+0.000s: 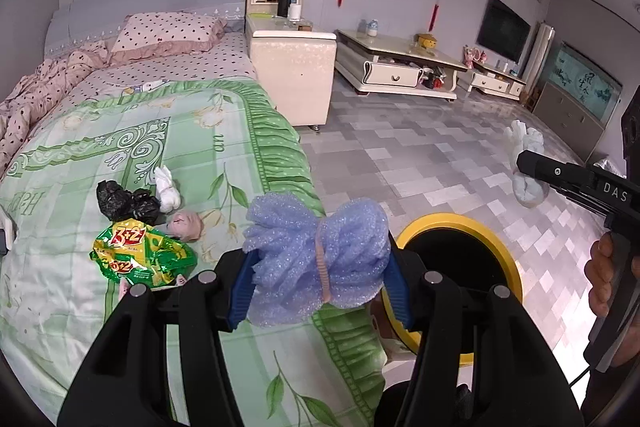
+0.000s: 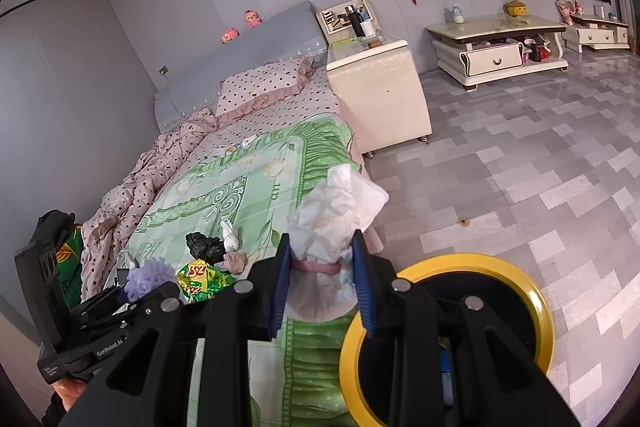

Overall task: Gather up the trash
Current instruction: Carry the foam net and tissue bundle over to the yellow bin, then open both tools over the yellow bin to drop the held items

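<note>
My left gripper (image 1: 320,277) is shut on a blue foam bundle (image 1: 316,251) tied with a band, held over the bed's edge beside the yellow-rimmed bin (image 1: 460,227). My right gripper (image 2: 322,279) is shut on a white paper wad (image 2: 336,211) with a pink band, held just left of the bin (image 2: 536,299). In the left wrist view the right gripper (image 1: 524,163) holds that wad (image 1: 528,187) above the floor. On the green bedspread (image 1: 120,131) lie a black bag (image 1: 124,201), a white wad (image 1: 166,189), a pink wad (image 1: 186,225) and a green snack wrapper (image 1: 144,255).
A cream nightstand (image 1: 294,71) stands beside the bed. A low white TV cabinet (image 1: 396,67) lines the far wall. Grey tiled floor (image 1: 420,147) lies around the bin. A pink quilt (image 1: 36,95) is bunched at the bed's far left.
</note>
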The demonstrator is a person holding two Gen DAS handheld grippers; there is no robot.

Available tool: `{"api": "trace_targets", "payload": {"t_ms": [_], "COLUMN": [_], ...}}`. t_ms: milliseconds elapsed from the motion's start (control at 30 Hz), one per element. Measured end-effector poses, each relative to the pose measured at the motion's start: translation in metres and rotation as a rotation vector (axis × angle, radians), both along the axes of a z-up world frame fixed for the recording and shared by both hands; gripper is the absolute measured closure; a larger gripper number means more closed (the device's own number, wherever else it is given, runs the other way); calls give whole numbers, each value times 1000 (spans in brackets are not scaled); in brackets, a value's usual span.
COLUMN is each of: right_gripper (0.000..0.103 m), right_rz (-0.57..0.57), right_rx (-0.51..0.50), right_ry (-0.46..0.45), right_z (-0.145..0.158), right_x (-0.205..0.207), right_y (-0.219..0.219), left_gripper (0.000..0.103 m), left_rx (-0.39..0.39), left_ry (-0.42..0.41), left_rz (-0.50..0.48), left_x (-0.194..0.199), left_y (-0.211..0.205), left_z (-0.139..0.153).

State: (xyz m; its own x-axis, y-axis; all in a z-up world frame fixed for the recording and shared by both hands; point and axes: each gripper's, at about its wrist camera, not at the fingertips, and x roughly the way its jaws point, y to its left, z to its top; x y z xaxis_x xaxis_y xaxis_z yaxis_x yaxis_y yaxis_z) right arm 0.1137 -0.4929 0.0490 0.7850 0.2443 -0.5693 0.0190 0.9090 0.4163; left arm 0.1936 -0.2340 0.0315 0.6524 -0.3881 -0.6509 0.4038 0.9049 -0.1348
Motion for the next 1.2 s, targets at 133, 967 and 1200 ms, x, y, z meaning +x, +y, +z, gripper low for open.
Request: {"api": "trace_targets", "payload": {"t_ms": [133,967,1200], "right_gripper": [76,75,75], "right_rz": [-29,-106,-134], "right_rx": [1,68,81], "right_ry": [1,117,170], "right_z": [-2,-74,-97], "right_x": [-5,11,15], "right_y": [-18,-78,-87], "left_gripper": [50,50,49], "left_rx": [9,35,47], "left_ry": [-5,138,164], "left_rz": [-40,-212,-240], "left_x": [-4,4,3], "left_y": [-26,-123,-138], "left_z": [2,-82,-105]}}
